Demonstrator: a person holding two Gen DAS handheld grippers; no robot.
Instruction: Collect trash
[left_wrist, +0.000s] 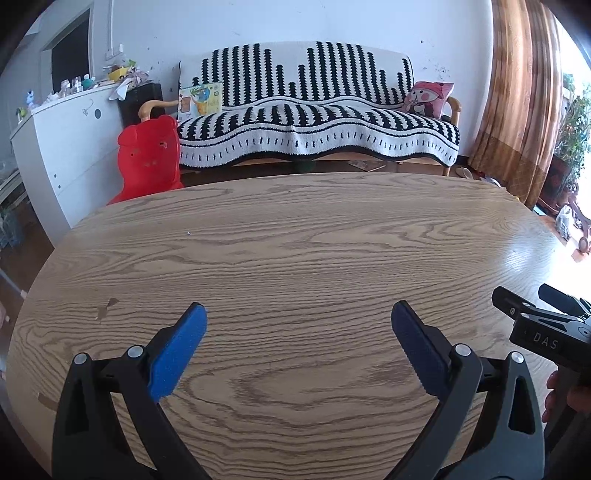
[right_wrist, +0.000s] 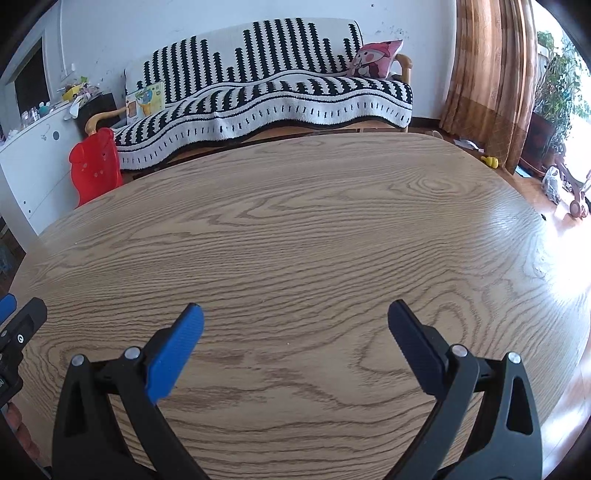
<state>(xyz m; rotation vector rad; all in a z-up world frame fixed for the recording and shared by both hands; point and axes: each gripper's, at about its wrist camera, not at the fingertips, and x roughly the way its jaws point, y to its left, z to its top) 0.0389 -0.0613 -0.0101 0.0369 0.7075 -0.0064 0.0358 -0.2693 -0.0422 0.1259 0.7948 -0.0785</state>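
Trash: none seen on table (left_wrist: 295, 240). Left gripper (left_wrist: 299, 321) and right gripper (right_wrist: 295, 319) hover over it, fingers wide, empty. Scan beyond table before reaching.

A: The tabletop (left_wrist: 295, 240) looks like wood or wood-grain laminate, pale oak with bold swirling grain, smooth, with a soft sheen where daylight hits the right side.

B: And the left gripper (left_wrist: 299, 325)?

A: Matt black plastic arms with small shiny metal rivets; the pads (left_wrist: 181, 347) are blue and finely ribbed, rubbery-looking. The right gripper (right_wrist: 295, 321) is made the same way.

B: The sofa cover (left_wrist: 317, 122)?

A: Knitted or woven cloth, black and white, fuzzy and matt. The cushion (left_wrist: 428, 98) is soft printed fabric.

B: The red chair (left_wrist: 147, 158)?

A: Moulded plastic, slightly glossy. The curtain (left_wrist: 517, 92) is brown cloth with a faint sheen, and the white cabinet (left_wrist: 62, 147) is smooth and painted-looking.
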